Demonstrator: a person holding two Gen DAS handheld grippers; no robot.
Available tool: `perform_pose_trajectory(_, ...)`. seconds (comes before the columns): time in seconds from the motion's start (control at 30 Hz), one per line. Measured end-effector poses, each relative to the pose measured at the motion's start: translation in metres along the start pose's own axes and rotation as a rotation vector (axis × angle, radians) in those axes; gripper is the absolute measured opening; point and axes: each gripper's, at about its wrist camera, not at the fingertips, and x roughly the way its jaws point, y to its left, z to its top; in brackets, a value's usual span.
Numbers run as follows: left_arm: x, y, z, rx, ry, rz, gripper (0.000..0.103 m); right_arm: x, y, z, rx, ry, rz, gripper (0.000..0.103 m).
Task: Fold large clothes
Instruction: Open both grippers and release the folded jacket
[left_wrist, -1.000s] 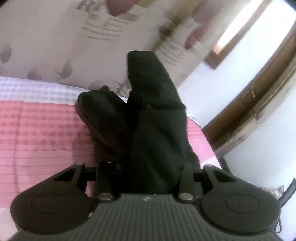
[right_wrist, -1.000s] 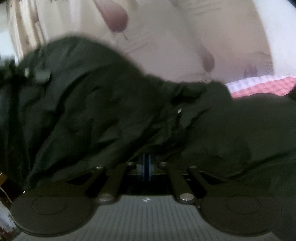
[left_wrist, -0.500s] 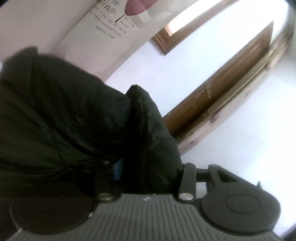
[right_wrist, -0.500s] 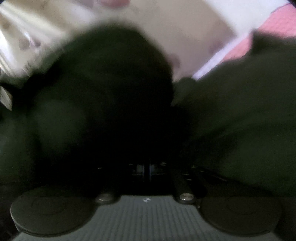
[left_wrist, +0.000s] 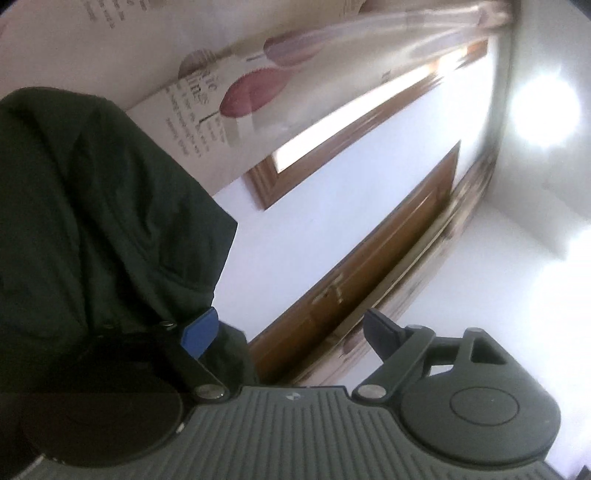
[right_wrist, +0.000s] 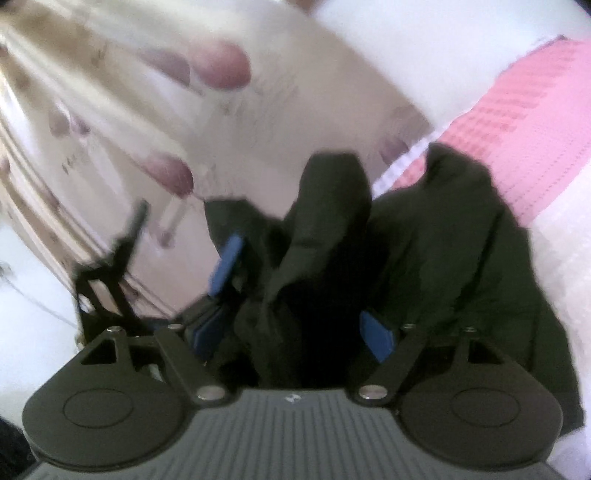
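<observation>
1. My left gripper (left_wrist: 291, 332) gapes wide, empty, tilted up toward the door (left_wrist: 369, 266); the garment (left_wrist: 92, 221) drapes over its left finger.
2. My right gripper (right_wrist: 295, 314) stands parted, the garment (right_wrist: 325, 258) bunched between its fingers, trailing toward the bed (right_wrist: 535, 122) edge.

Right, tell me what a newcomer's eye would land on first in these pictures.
First the dark garment, bunched between the open right gripper's blue pads, with a pink checked bedcover behind. In the left view the same dark cloth drapes over the open left gripper's left side, against a wooden door.
</observation>
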Motion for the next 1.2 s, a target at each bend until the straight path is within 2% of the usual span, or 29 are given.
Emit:
perform_pose_trajectory(0.07,-0.009,0.003,-0.002,-0.054,-0.033,-0.005,0.084,0.012,0.005,0.002,-0.053,-0.006,-0.015,0.077)
perform_pose_trajectory(0.13,-0.023,0.005,0.001,-0.097,-0.088,-0.005,0.087,0.022,0.011,0.002,-0.128,0.025,-0.095,0.021)
perform_pose_trajectory(0.17,-0.031,0.001,0.002,-0.096,-0.119,0.006,0.088,0.028,0.012,0.002,-0.156,0.036,-0.138,0.020)
perform_pose_trajectory(0.3,-0.070,-0.015,0.009,-0.106,-0.177,0.116,0.097,0.024,0.011,0.016,-0.204,0.011,-0.155,0.014)
perform_pose_trajectory(0.4,-0.102,-0.015,0.011,-0.109,-0.188,0.218,0.100,0.026,0.019,0.032,-0.268,0.008,-0.165,0.013)
perform_pose_trajectory(0.5,-0.116,-0.001,0.002,-0.144,-0.154,0.259,0.099,0.029,0.025,0.043,-0.328,0.010,-0.168,0.012)
perform_pose_trajectory(0.6,-0.113,0.000,-0.008,-0.140,-0.129,0.219,0.099,0.030,0.025,0.053,-0.370,0.008,-0.182,0.012)
perform_pose_trajectory(0.7,-0.092,-0.004,-0.018,-0.085,-0.024,0.189,0.100,0.028,-0.001,0.056,-0.334,0.018,-0.238,0.012)
perform_pose_trajectory(0.8,-0.079,-0.004,-0.031,-0.033,0.038,0.177,0.100,0.023,-0.026,0.059,-0.254,0.016,-0.251,0.019)
perform_pose_trajectory(0.87,-0.075,-0.003,-0.035,-0.013,0.036,0.174,0.101,0.013,-0.019,0.067,-0.255,-0.016,-0.270,0.029)
perform_pose_trajectory(0.9,-0.073,-0.002,-0.035,-0.010,0.033,0.175,0.101,0.008,-0.007,0.073,-0.292,-0.045,-0.294,0.042)
perform_pose_trajectory(0.93,-0.074,-0.001,-0.036,-0.008,0.030,0.176,0.102,0.003,0.009,0.079,-0.356,-0.082,-0.310,0.061)
perform_pose_trajectory(1.0,-0.074,0.001,-0.036,-0.006,0.029,0.170,0.102,0.001,0.042,0.089,-0.491,-0.121,-0.303,0.080)
perform_pose_trajectory(1.03,-0.074,0.001,-0.036,-0.003,0.029,0.170,0.102,0.005,0.056,0.094,-0.539,-0.113,-0.288,0.081)
perform_pose_trajectory(1.13,-0.069,0.001,-0.037,-0.001,0.023,0.167,0.102,0.046,0.092,0.105,-0.610,0.061,-0.212,0.081)
perform_pose_trajectory(1.2,-0.069,0.000,-0.039,-0.002,0.014,0.167,0.102,0.090,0.103,0.102,-0.644,0.195,-0.276,0.081)
